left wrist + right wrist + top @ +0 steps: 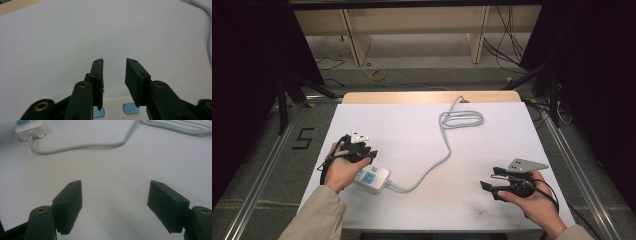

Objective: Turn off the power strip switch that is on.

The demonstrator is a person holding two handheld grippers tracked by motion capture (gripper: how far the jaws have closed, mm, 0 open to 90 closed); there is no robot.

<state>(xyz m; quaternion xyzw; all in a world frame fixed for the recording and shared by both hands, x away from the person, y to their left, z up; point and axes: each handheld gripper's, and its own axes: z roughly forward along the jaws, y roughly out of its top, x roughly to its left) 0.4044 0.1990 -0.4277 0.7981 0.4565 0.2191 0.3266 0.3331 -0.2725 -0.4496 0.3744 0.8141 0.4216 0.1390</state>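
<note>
A white power strip (372, 177) with blue socket covers lies on the white tabletop (492, 145) at the front left. Its grey cable (439, 160) runs right and back to a coiled loop (460, 119). My left gripper (364, 152) hovers just over the strip's far end; in the left gripper view its jaws (113, 61) stand apart with nothing between them, and the strip (120, 105) shows below them. My right gripper (489, 179) rests at the front right, pointing left. Its jaws (116, 183) are wide open over bare table, with the strip (31, 127) far off.
A wooden strip (427, 96) borders the table's far edge. Beyond it are a floor with loose cables (507, 47) and wooden furniture legs. Metal rails run along both sides of the table, and dark stands flank it.
</note>
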